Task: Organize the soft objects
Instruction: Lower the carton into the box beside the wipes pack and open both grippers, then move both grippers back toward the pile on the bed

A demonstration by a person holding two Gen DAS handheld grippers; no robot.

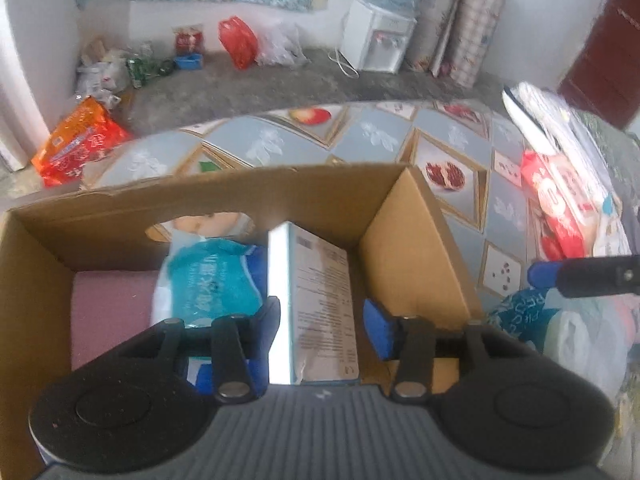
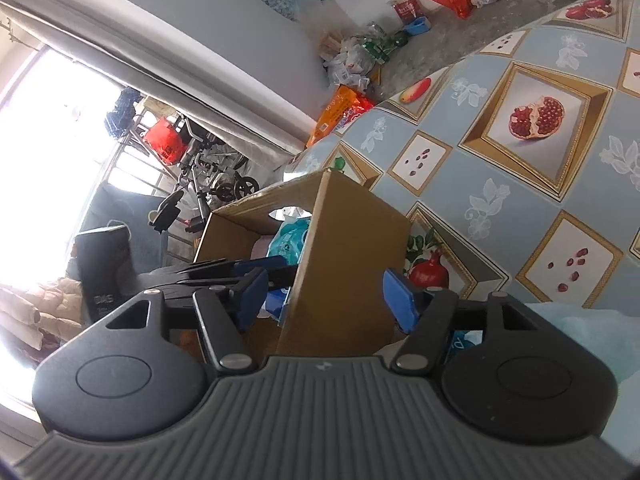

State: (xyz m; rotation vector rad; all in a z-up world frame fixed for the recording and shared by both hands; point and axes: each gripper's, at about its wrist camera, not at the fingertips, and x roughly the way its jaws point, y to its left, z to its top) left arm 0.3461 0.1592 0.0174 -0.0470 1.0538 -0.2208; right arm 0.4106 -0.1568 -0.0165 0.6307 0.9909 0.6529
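Pale tissue pack [image 1: 316,304] standing on edge inside cardboard box [image 1: 404,240], right between left gripper [image 1: 322,322] pads, long axis running 6 to 12 o'clock away from camera. Fingers spread: left pad touching or just beside the pack's side, right pad apart from it at 3 o'clock, so no pinch. Looks like release after placing or a re-grip, can't tell which. Printed small text on face, glossy white edge, slight crumple at near bottom corner; soft film wrap, should dent under squeeze. Teal-and-blue wet-wipe bag [image 1: 212,280] just beside at 9 o'clock, leaning on the box's far wall. Pink lining on box floor further at 9.

Right gripper [image 2: 322,292] outside the box, fingers spread around its near corner, holding nothing. Left hand clearly nearer.

Further out at 2 o'clock on pomegranate-print tablecloth [image 1: 372,136]: red soft packs [image 1: 560,204], still unsorted.
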